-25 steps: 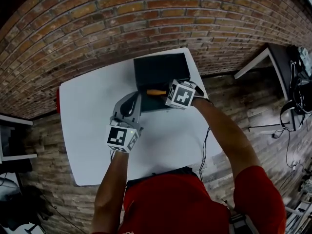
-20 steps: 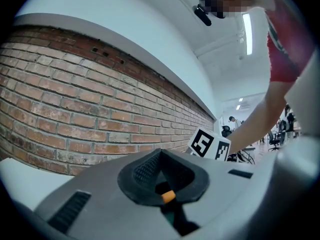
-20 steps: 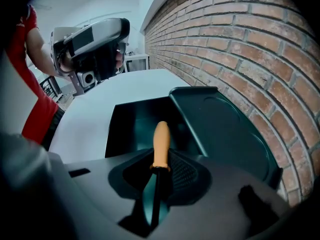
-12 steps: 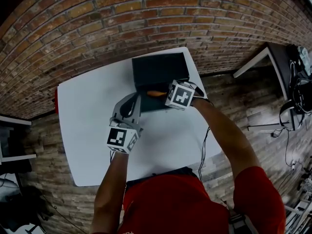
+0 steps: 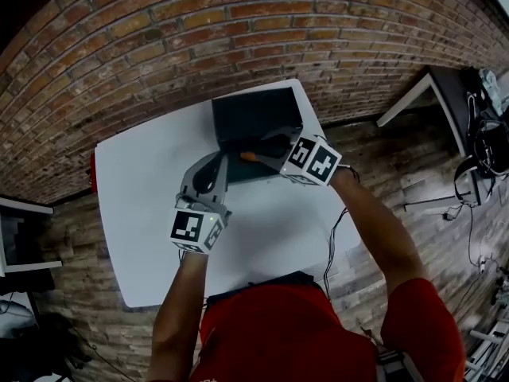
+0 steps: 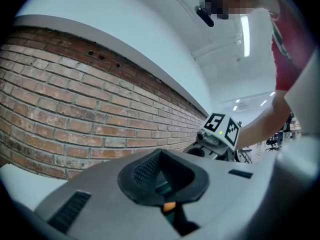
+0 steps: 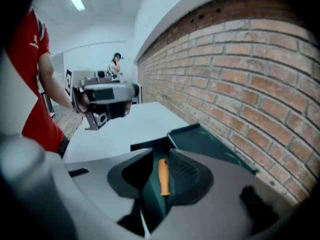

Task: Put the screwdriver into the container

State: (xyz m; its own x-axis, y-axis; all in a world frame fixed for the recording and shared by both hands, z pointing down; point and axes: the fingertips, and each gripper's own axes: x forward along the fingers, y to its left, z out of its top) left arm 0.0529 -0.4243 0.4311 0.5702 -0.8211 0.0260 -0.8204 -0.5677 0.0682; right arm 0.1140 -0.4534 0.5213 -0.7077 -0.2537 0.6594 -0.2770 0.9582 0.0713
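Observation:
A dark green container (image 5: pixel 256 116) stands at the far side of the white table (image 5: pixel 151 181), against the brick wall. The orange-handled screwdriver (image 5: pixel 249 157) lies inside it near the front wall. In the right gripper view the screwdriver (image 7: pixel 163 178) rests on the container's floor (image 7: pixel 212 143), in the gap between my jaws and free of both pads. My right gripper (image 5: pixel 274 148) is open, reaching in from the right. My left gripper (image 5: pixel 223 164) is at the container's front left corner, its jaws closed on the rim, with a sliver of green between the pads (image 6: pixel 161 186).
A brick wall (image 5: pixel 199 38) runs right behind the container. A red object (image 5: pixel 93 173) sits at the table's left edge. A dark desk (image 5: pixel 457 94) with cables stands on the right. A person (image 7: pixel 116 64) stands far off in the room.
My right gripper has drawn back to the right, away from the screwdriver, which stays in the container. The left gripper has held its place.

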